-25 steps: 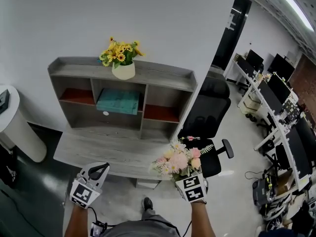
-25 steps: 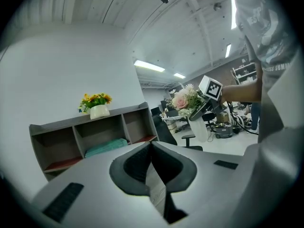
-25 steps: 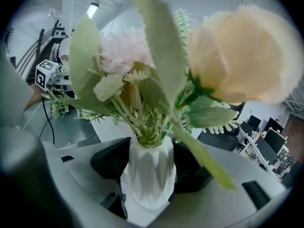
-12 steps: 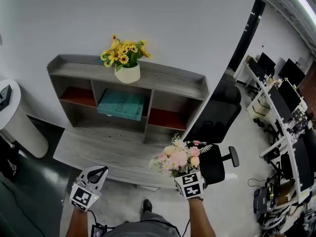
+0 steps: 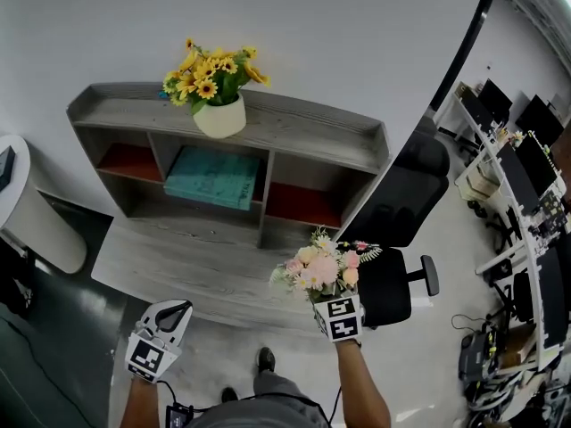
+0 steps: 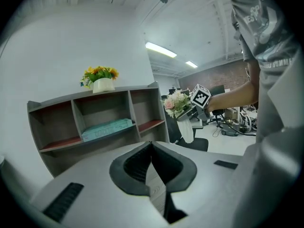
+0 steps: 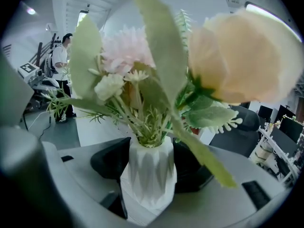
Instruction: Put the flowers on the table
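Note:
A bunch of pink and cream flowers (image 5: 323,268) stands in a white faceted vase (image 7: 148,179). My right gripper (image 5: 328,296) is shut on that vase, one dark pad on each side of it. It holds the vase upright in the air over the front right corner of the grey wooden table (image 5: 178,266). In the left gripper view the same flowers (image 6: 176,101) hang at the right, above the floor. My left gripper (image 5: 169,315) is low at the table's front left, its tips touching with nothing between them.
A grey shelf unit (image 5: 268,141) stands at the table's back, with yellow flowers in a pot (image 5: 212,87) on top and a teal box (image 5: 212,178) inside. A black office chair (image 5: 393,283) is just right of the table. A white round stand (image 5: 27,212) is at the left.
The right gripper has carried the pink flowers a little forward, closer to the table's front right corner. The left gripper has stayed put, and the table and shelf look nearer.

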A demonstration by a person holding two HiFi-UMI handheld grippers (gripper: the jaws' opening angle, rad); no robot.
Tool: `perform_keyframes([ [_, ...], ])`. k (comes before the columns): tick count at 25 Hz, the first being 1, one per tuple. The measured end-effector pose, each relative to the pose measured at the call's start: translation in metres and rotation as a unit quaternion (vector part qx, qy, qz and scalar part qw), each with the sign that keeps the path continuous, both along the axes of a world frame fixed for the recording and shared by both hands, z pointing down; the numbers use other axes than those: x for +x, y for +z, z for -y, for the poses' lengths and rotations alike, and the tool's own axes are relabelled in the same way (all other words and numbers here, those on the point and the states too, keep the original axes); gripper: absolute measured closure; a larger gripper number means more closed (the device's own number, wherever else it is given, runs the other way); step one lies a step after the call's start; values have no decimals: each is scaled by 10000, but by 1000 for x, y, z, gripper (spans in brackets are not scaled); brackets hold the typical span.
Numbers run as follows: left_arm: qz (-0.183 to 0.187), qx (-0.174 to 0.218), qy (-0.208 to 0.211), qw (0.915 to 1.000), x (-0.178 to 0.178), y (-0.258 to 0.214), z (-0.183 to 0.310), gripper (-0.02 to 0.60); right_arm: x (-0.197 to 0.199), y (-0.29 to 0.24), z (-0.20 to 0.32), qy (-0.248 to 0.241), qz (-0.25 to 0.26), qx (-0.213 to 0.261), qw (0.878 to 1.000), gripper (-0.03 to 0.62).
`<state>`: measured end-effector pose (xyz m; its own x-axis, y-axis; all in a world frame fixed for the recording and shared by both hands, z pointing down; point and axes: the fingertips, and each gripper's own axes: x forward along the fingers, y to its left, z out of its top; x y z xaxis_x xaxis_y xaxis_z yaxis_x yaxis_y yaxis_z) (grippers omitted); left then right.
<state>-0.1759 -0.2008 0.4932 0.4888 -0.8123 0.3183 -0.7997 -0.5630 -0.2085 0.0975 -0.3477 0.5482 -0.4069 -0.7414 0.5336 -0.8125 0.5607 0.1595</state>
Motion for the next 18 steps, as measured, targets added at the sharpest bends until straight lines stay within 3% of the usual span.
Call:
perform_keyframes([
  [18,7,-532,-345,9980,0,45,18,565,-3,83,65,49,484,64,9988,304],
])
